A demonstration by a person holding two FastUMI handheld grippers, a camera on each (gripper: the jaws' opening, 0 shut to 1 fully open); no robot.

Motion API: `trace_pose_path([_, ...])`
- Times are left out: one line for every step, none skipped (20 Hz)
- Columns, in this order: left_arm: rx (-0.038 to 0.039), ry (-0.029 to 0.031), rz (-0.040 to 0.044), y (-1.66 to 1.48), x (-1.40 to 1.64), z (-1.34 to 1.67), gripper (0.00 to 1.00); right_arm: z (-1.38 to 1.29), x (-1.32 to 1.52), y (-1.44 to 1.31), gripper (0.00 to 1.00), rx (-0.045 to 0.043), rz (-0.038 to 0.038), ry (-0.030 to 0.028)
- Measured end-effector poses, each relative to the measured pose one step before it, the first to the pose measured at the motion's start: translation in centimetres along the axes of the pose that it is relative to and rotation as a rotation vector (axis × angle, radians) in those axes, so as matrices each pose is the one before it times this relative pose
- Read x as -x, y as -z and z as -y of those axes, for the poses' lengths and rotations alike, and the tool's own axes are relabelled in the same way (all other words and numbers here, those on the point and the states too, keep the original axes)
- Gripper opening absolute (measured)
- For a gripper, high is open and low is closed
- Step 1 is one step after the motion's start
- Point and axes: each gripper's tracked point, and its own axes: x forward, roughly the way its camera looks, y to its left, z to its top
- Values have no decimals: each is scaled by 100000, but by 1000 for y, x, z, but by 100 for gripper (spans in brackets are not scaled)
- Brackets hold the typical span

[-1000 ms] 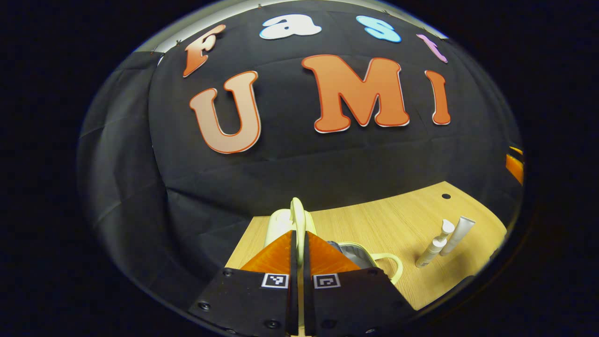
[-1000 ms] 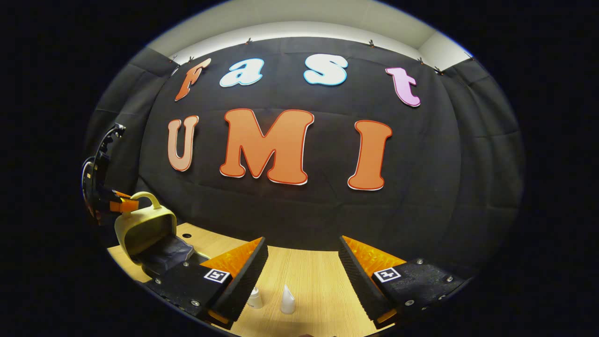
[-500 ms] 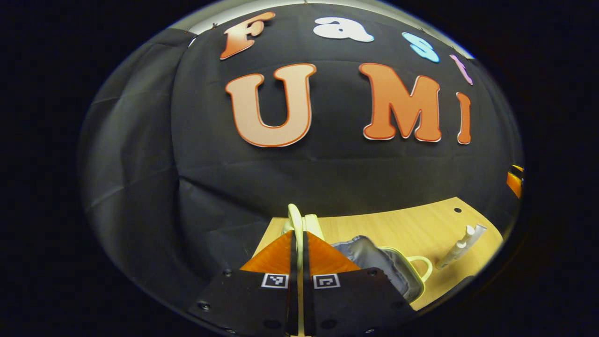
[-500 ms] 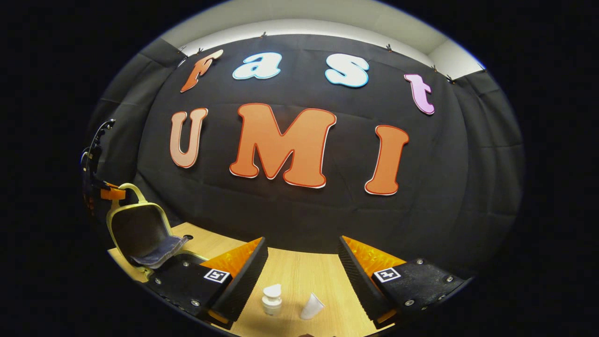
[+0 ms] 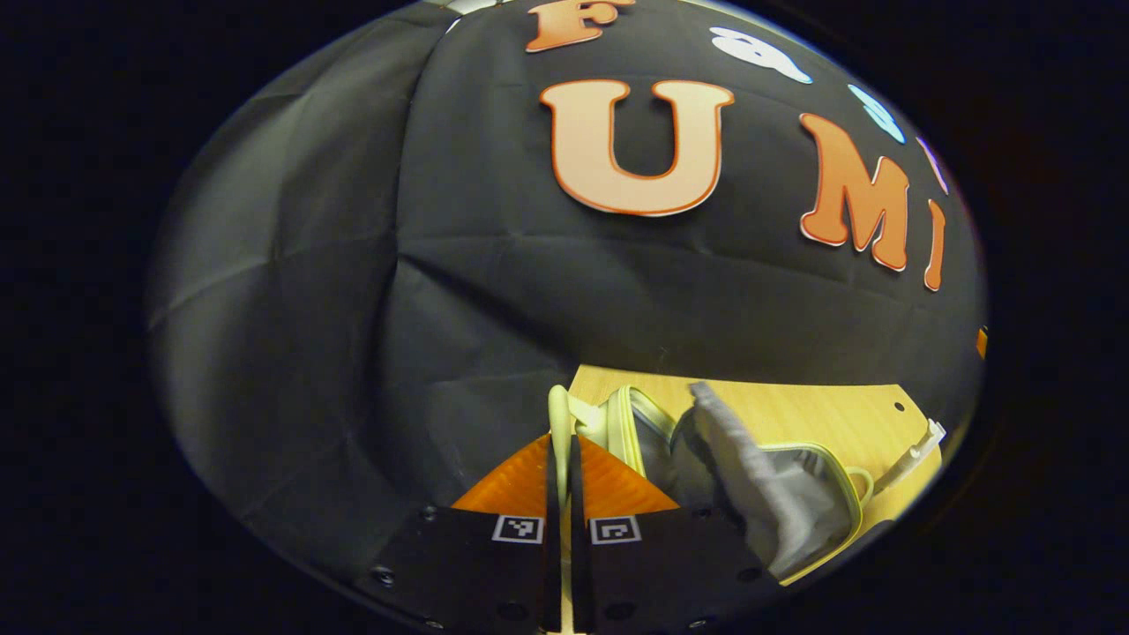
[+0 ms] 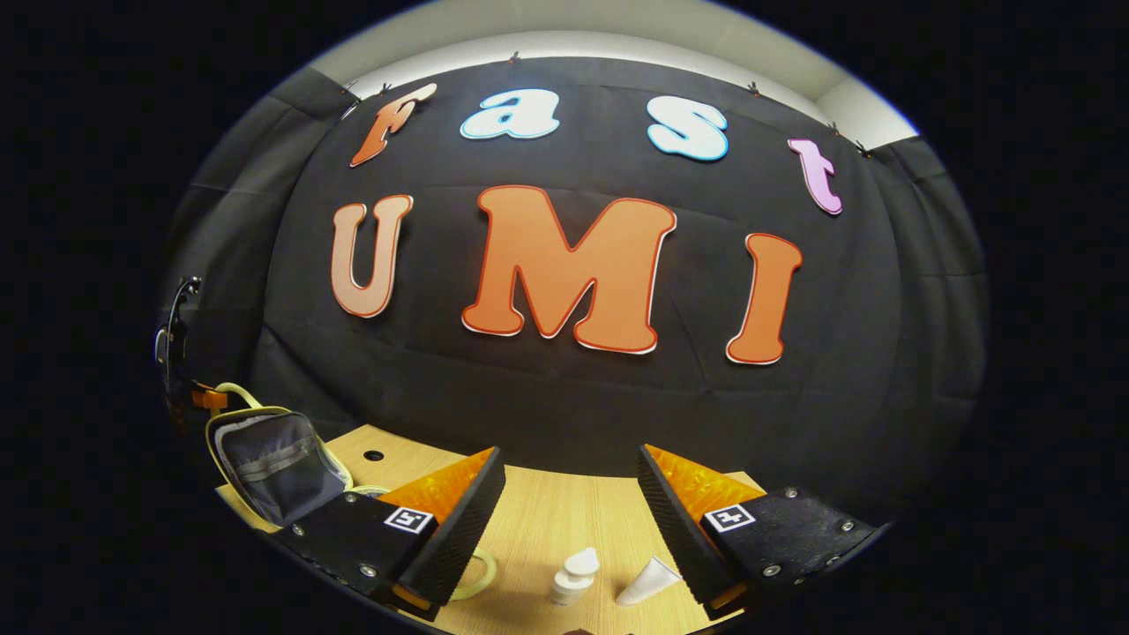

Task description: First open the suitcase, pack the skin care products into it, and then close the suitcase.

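Black cloth backs a wooden desk [image 6: 564, 520] where the left gripper [image 5: 562, 445], fingers clenched on the suitcase [image 5: 776, 494] lid's handle [image 5: 558, 413], could let it slip and fall shut, while the right gripper [image 6: 569, 494] gapes empty above the bottle [image 6: 573, 575] and tube [image 6: 648, 582].

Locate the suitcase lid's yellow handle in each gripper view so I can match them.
Left gripper view: the yellow handle sticks up bottom centre, pinched between the left gripper's fingers.
Right gripper view: it loops at far left above the raised lid, held by the left gripper.
Shared landmark: the open suitcase.
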Motion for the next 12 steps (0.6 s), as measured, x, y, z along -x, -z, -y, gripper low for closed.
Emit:
trace_pose_path([552, -956, -2210, 693, -309, -538, 5, -360, 20, 82, 96, 315, -573, -320])
trace_pose_path([522, -1218, -1521, 863, -39, -652, 5, -398, -36, 27, 96, 465, -411, 78])
trace_pose_path([1166, -725, -1924, 639, -66, -384, 5, -311, -98, -91, 96, 486, -198, 78])
trace_pose_path([838, -959, -2143, 787, -742, -629, 5, -250, -18, -32, 96, 507, -177, 8])
trace_pose_path([404, -539, -1987, 808, -734, -459, 5, -145, -29, -9, 96, 518, -217, 201])
trace_pose_path([453, -1206, -2233, 1058, -585, -666, 5, -137, 3, 37, 96, 342, -369, 238])
trace_pose_path([812, -481, -1419, 627, -400, -234, 5, 79, 131, 144, 96, 236, -339, 760])
trace_pose_path([350, -1126, -2013, 591, -225, -122, 5, -26, 110, 92, 96, 78, -464, 453])
trace_pose_path([-344, -2690, -2257, 483, -312, -359, 7, 16, 118, 96, 96, 196, -490, 701])
trace_pose_path([-76, -3273, -2243, 890, -208, -194, 8, 79, 107, 205, 96, 276, -660, 518])
trace_pose_path([-633, -2994, -878, 347, -361, -229, 13, 73, 129, 247, 96, 412, -845, 571])
trace_pose_path([-709, -1940, 2235, -282, 320, 542, 12, 114, 219, 371, 96, 364, -991, 403])
